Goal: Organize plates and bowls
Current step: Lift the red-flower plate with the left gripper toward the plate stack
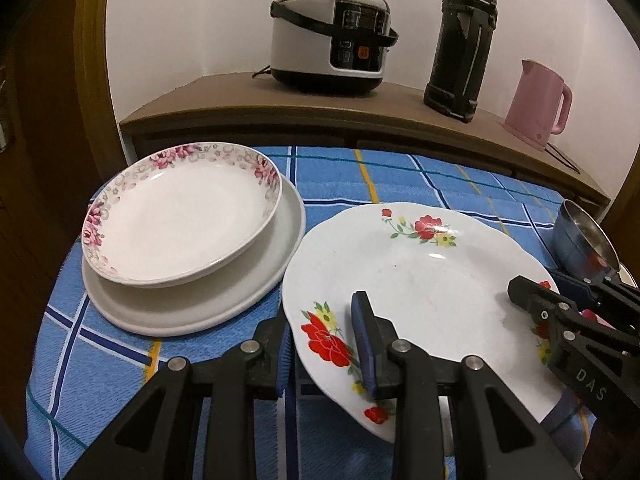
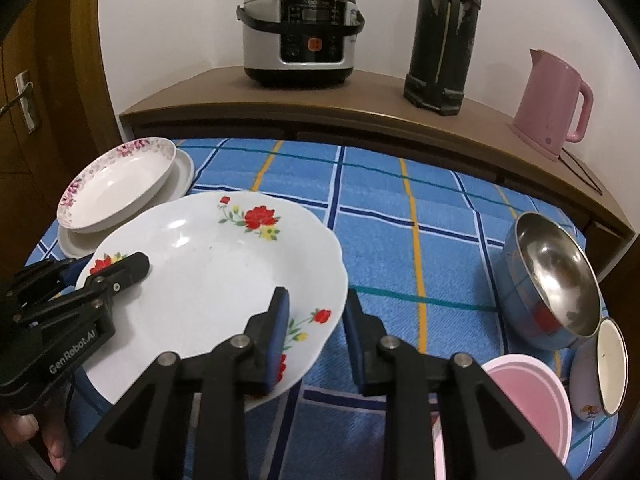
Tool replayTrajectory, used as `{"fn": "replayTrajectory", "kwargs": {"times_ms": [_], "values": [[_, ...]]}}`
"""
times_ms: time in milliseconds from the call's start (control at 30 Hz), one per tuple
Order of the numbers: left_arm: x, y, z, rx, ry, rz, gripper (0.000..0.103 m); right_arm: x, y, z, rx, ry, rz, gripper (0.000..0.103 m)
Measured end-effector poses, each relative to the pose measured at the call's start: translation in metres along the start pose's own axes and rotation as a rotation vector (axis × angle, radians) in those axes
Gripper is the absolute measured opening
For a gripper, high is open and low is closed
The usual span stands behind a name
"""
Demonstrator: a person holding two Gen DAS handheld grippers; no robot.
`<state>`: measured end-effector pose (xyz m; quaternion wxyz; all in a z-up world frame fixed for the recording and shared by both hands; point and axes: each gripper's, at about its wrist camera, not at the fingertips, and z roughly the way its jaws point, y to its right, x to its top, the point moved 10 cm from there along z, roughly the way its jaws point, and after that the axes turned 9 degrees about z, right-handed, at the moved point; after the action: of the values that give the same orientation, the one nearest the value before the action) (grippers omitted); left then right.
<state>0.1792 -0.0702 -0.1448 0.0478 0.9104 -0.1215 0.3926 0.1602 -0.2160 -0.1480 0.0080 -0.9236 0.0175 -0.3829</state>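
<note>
Red-flowered plate (image 1: 420, 280): centre of both views, raised above the blue checked tabletop (image 2: 400, 240).
Left gripper (image 1: 326, 344): jaws closed on the plate's left rim.
Right gripper (image 2: 316, 332): jaws astride the right rim; contact unclear.
Pink-rimmed plate (image 1: 180, 216): upper left, stacked on a white plate (image 1: 192, 304).
Steel bowl (image 2: 552, 276), enamel bowl (image 2: 604, 372), pink bowl (image 2: 528, 404): lower right.

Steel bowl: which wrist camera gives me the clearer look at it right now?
The right wrist view. There the steel bowl shows whole, tilted on the blue checked cloth, its shiny inside facing the camera. The left wrist view catches only part of it at the right edge, behind the right gripper.
</note>
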Motion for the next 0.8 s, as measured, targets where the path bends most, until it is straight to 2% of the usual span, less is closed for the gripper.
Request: {"fn": "replayTrajectory", "kwargs": {"times_ms": [800], "values": [[0.017,-0.011,-0.032,0.034,0.115,-0.04,0.03,0.02,-0.015,-0.037,0.054,0.133,0.006,0.027]]}}
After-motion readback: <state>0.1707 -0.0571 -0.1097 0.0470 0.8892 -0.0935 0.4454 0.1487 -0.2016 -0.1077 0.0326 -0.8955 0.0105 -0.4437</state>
